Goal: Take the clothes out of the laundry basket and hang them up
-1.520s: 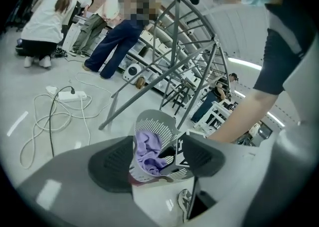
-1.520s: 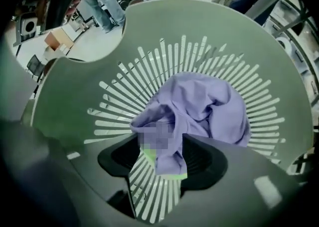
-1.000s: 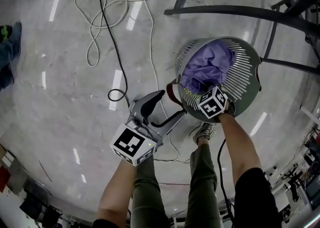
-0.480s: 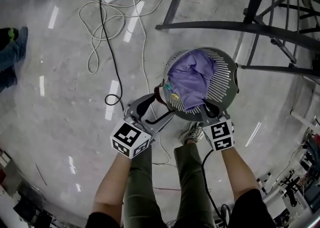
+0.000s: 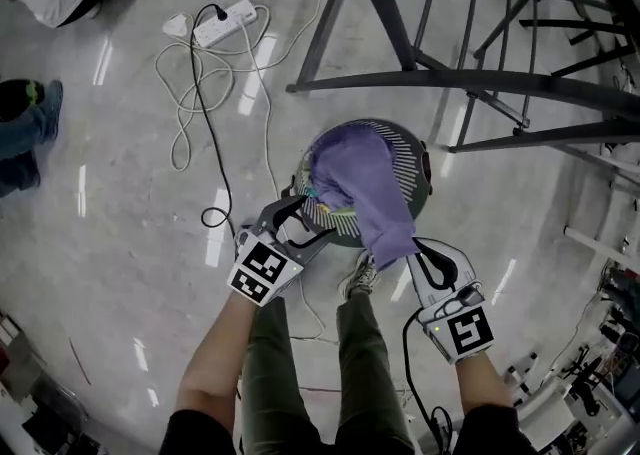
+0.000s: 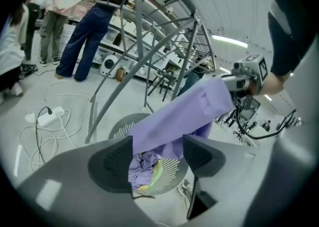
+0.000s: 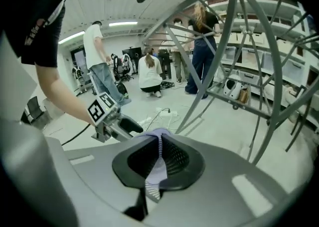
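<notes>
A glossy pale floor (image 5: 120,243) lay underneath, strewn with looping cables and a white power strip (image 5: 228,21), and the grey metal bars of a drying rack (image 5: 440,83) crossed above the round, slatted laundry basket (image 5: 408,155).

Both bare forearms reached forward and down, one past each of the person's legs. The right gripper (image 5: 418,261) sat near the person's right knee, outside the basket and just beside its rim, with its marker cube facing the head camera. Its jaws were closed tight on a fold of the purple garment (image 5: 365,188), and a striped edge of cloth poked out between the pads. The left gripper (image 5: 312,221) pointed at the basket's near left rim. Its jaws stood apart with nothing pressed between them.

The garment ran as one smooth, taut band from the right gripper over the rim, while the rest of it lay crumpled inside the basket. The cloth was a plain lilac.
</notes>
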A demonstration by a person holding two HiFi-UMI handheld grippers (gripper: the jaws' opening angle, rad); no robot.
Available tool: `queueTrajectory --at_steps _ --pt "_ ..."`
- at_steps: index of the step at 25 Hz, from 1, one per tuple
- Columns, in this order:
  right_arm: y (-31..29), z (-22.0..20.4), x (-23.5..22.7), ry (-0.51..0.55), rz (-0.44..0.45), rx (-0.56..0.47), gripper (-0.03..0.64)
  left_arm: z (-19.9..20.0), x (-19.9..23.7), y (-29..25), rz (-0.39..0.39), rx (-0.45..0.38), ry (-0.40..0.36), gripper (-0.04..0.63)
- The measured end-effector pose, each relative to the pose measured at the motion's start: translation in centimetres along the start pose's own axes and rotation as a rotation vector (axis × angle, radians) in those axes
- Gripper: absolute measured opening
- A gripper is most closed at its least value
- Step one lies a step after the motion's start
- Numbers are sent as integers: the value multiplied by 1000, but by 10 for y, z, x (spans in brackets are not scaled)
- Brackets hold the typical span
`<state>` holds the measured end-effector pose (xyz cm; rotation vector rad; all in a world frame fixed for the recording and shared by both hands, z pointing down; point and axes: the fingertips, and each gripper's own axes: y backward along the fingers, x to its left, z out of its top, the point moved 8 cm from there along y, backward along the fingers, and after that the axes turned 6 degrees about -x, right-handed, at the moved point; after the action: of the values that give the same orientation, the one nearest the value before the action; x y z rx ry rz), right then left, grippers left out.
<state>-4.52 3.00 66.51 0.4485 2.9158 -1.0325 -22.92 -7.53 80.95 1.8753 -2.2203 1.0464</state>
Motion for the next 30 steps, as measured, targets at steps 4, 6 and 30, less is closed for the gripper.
queueTrajectory --at_steps 4,6,30 --pt "40 16 -2 -9 57 -32 12 15 -7 -26 -50 13 -74 312" --pt "58 23 -3 -21 76 -77 12 22 -12 -40 -89 15 -119 328" --pt "88 -22 35 -130 226 0 15 91 -79 -47 -251 -73 -332 15"
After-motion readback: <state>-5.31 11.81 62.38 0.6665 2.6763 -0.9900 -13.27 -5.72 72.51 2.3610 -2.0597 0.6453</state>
